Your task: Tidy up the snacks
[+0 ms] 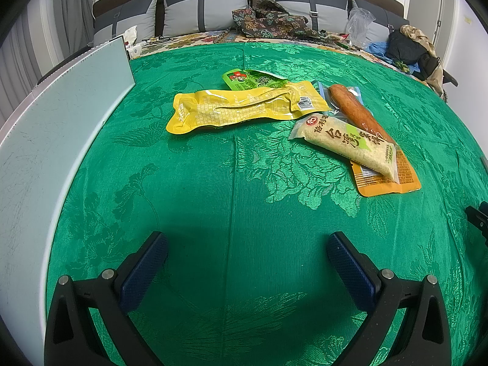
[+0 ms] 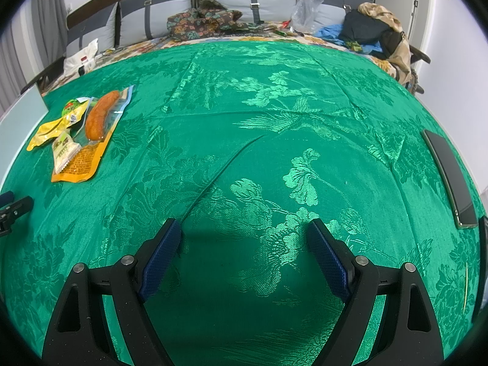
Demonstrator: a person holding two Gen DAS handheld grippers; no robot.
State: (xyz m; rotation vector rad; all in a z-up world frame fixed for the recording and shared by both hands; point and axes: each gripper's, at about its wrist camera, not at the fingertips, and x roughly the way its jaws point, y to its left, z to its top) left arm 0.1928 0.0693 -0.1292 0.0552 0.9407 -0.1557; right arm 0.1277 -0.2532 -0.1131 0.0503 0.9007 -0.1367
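left claw: jaws spread wide, nothing between them, hovering over bare green tablecloth. right claw: likewise released and empty, over the same cloth.

outward from the left claw: snacks lie ahead in a loose heap, well apart from the fingertips. ahead and slightly left, long yellow packet, with a small green packet tucked under its far edge. ahead and right, rice-cracker pack lying across the sausage pack, orange end nearest. a pale board runs along the far left.

outward from the right claw: the heap sits far ahead-left; a dark phone lies off to the right near the cloth's edge.

step, as judged: start of sorting, nothing gripped yet. next move likely a reach forward by the left claw, the nearer one, to the top-lying cracker pack; needs a low, flat approach since the packs are thin and overlapping.
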